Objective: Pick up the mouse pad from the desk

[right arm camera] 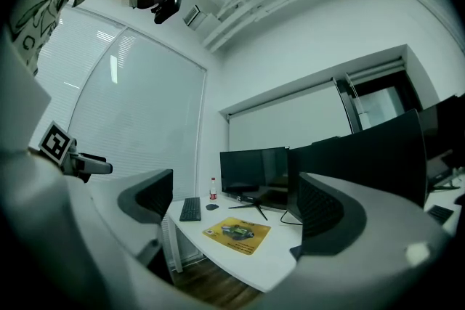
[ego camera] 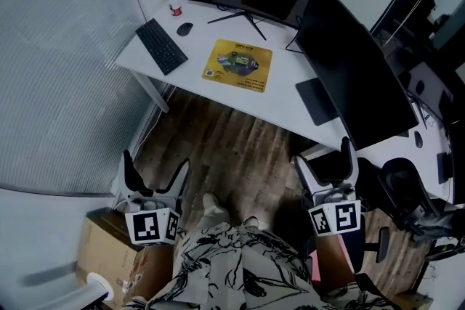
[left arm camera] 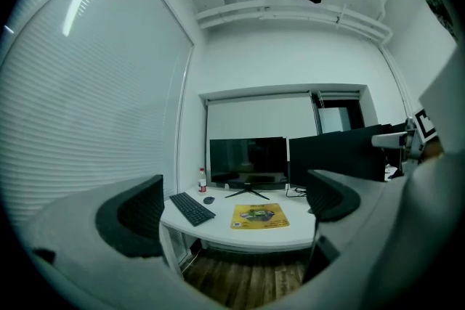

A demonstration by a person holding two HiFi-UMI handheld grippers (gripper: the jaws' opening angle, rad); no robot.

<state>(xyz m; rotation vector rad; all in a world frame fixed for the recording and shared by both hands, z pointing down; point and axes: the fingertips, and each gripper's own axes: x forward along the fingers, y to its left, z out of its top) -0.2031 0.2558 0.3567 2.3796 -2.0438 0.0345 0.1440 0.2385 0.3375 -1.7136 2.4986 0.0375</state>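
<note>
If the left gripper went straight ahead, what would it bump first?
Probably the desk, near the yellow mouse pad; only open air lies before it. Depth is hard to judge.

Black-and-white scribble-print garment (ego camera: 240, 265); left claw (ego camera: 156, 160), right claw (ego camera: 322, 152) white, black pads (ego camera: 131, 170), square-marker cubes (ego camera: 151, 225).

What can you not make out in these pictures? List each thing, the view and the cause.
1. Print on the mouse pad: too small to read in every view.
2. Label on the bottle: too small, head view.
3. Right end of the desk: hidden behind the dark panel, head view.
</note>
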